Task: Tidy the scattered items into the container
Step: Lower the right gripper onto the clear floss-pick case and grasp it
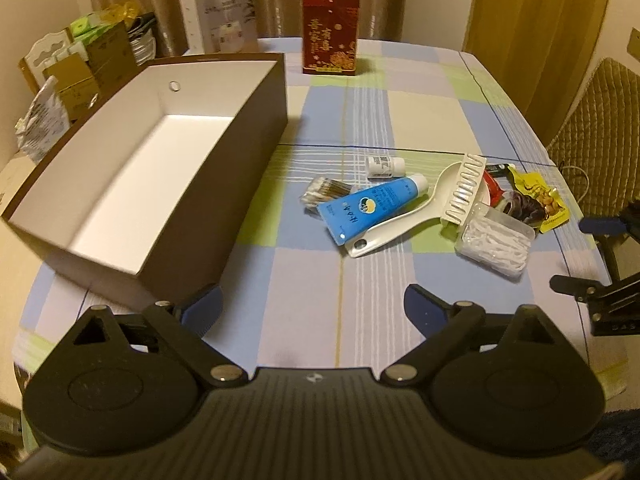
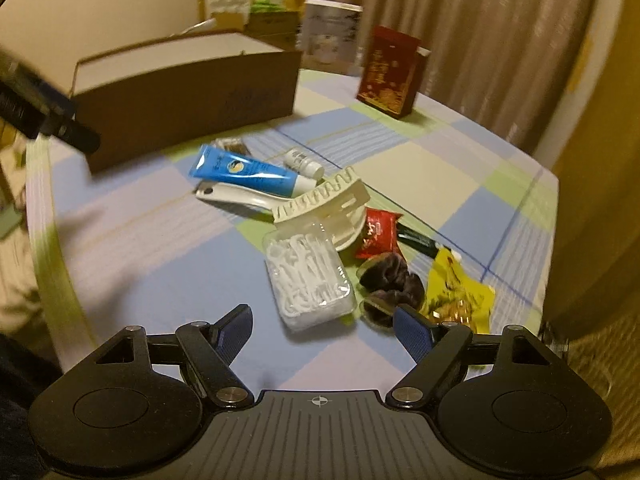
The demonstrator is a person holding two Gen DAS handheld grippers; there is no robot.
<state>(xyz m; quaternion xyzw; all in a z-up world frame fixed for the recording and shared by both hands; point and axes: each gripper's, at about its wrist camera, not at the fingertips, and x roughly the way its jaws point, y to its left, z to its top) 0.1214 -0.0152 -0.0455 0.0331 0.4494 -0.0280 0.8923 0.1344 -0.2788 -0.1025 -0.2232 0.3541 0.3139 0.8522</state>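
An empty brown box (image 1: 224,148) with a white inside stands at the left of the table; its brown wall (image 2: 188,100) shows in the right wrist view. To its right lies a pile: a blue tube (image 1: 368,204) (image 2: 248,172), a white scoop (image 1: 404,216), a small white bottle (image 1: 385,167), a clear floss-pick box (image 1: 496,242) (image 2: 308,280), a dark scrunchie (image 2: 390,282), red (image 2: 378,234) and yellow (image 2: 456,292) snack packets. My left gripper (image 1: 312,308) is open over bare cloth. My right gripper (image 2: 324,326) is open just short of the floss-pick box.
A red carton (image 1: 330,34) and a white carton (image 1: 220,16) stand at the table's far edge. Boxes and bags are stacked beyond the table's left side. A quilted chair back (image 1: 600,128) is at the right. The checked tablecloth (image 1: 420,112) covers the table.
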